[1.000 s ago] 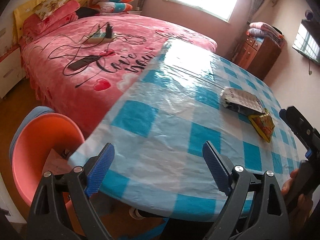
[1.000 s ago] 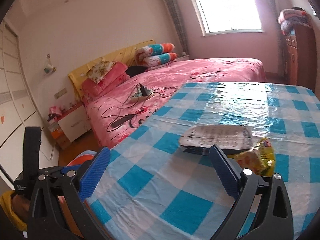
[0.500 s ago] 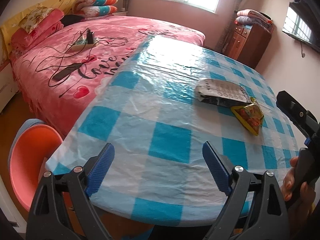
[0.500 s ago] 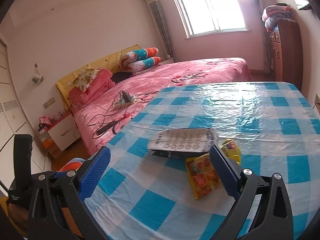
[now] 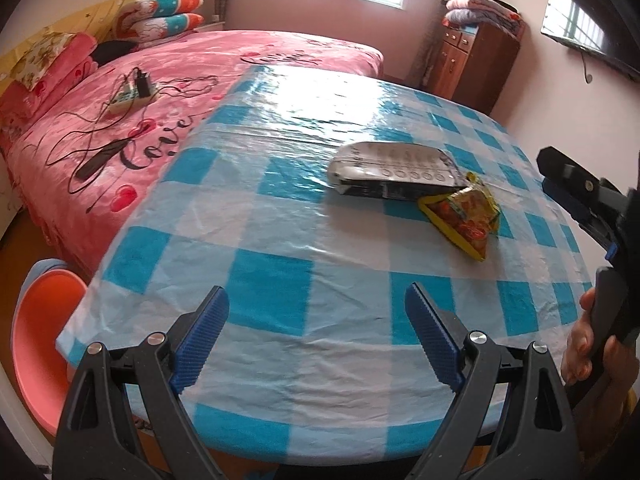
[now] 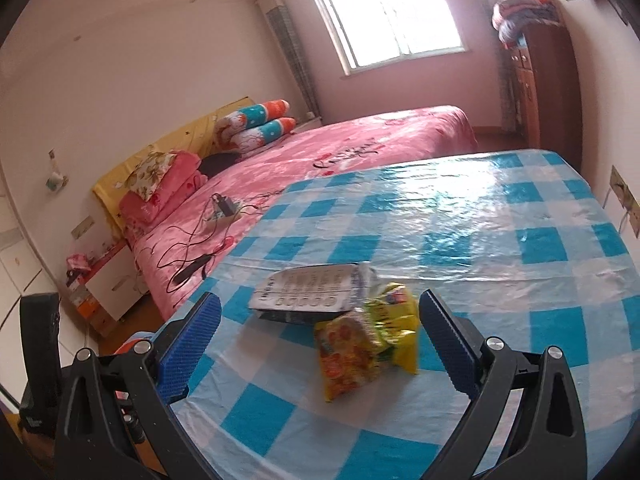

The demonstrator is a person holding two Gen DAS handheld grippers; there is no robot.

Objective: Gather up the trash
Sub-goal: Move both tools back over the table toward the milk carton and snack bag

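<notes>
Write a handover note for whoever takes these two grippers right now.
Left gripper: open, empty, over the near edge of the checked table.
Right gripper: open, empty, pointed at the trash.
Trash: yellow snack wrapper lying against a silver-and-black packet, both on the table.
Orange bin on the floor beside the table, on the left gripper's side.
Done: nothing collected.
Left: pick up both pieces; the bin is probably the drop-off.

The table [image 5: 248, 276] carries two pieces of trash, one silver wrapper [image 5: 394, 168] and one yellow snack packet [image 5: 464, 220], while two rolled pillows [image 6: 260, 120] lie on one bed [image 6: 360, 148].
</notes>
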